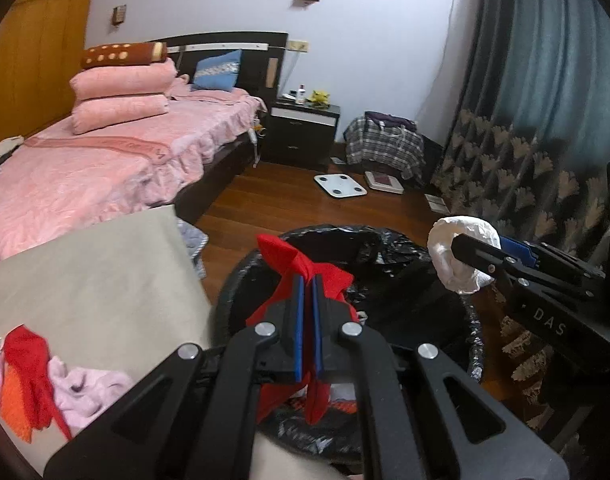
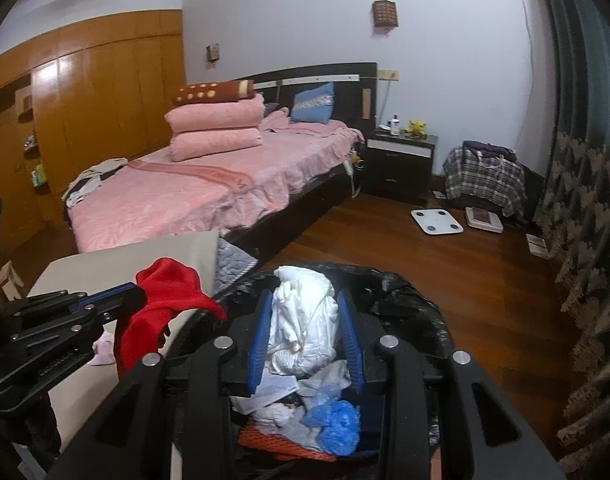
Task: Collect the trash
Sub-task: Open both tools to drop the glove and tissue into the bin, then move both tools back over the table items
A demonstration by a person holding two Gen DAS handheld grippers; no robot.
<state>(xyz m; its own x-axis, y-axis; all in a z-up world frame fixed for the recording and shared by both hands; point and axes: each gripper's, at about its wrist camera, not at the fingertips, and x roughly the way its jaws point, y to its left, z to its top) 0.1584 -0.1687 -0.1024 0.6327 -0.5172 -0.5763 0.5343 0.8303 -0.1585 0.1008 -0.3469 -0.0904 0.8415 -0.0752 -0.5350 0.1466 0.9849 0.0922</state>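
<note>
Bedroom with wood floor, pink-covered bed and dark nightstand behind; work went on over a bin lined with a black trash bag, standing just beside a beige tabletop.

Progress: partway, by my reading. Bin already held litter, visible in the right wrist view: crumpled blue plastic, white paper scraps, something orange and netted at the bottom. Two more pieces were in hand and not yet dropped. Left on the tabletop: a small heap of red, orange and pale pink fabric scraps. Whether those count as trash I could not confirm, but they looked like the remaining pickup.

Left gripper: jaws clenched nearly together on a red cloth. Cloth was pinched between the blue pads, a peak standing above the fingertips and a tail hanging below, over the near rim of the bin.

Right gripper: jaws spread wide but gripping a bulky wad of white crumpled material, which filled the gap between both blue pads and bulged past the tips. Wad sat directly above the bin opening.

Both pieces appeared placed for release into the bag; the red cloth lay closer to the rim and might snag there.
</note>
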